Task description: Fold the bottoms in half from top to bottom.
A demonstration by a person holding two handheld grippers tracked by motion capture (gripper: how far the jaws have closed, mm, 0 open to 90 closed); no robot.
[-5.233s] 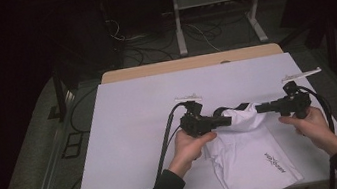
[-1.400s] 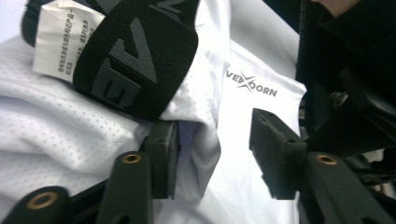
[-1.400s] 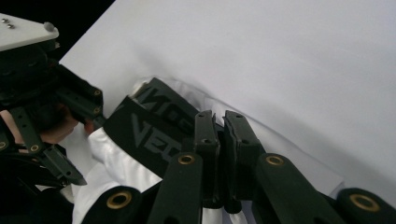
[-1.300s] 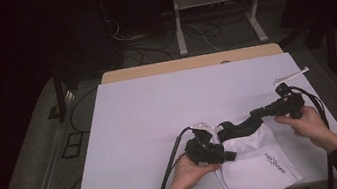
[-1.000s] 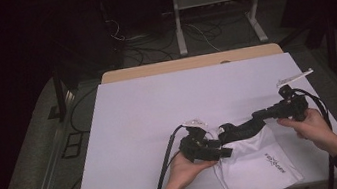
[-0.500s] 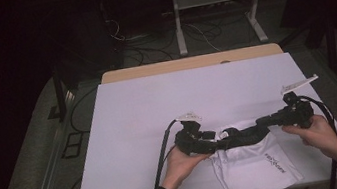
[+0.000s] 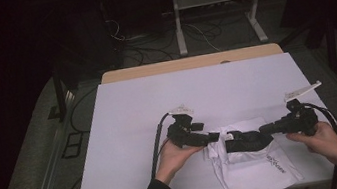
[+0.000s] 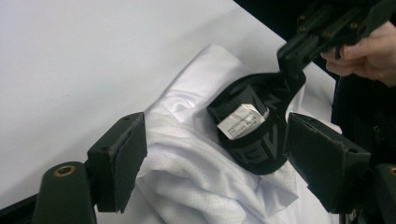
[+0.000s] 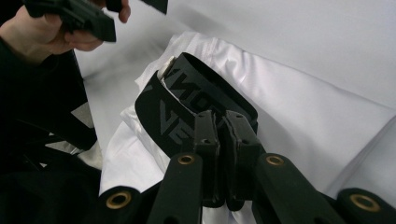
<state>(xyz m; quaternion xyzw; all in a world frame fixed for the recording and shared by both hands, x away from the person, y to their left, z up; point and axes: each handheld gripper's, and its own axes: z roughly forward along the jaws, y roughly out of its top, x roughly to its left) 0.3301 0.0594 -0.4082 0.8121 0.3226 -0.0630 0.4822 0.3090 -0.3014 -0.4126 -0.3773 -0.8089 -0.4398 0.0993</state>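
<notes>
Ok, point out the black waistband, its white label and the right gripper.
Black waistband (image 9: 161,114), right gripper view, on the lettered outer face.
White label (image 8: 241,121), left gripper view, on the middle of the printed tag.
Right gripper (image 9: 223,123), right gripper view, at the tips clamped on the waistband.

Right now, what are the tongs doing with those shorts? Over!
Left tongs open, just been opening, shorts between, not pinched. Right tongs shut on black waistband. White shorts bunched on table. Nothing in the way.

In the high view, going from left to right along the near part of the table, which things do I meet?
Left hand → left tool → black waistband → right tool → right hand.
</notes>
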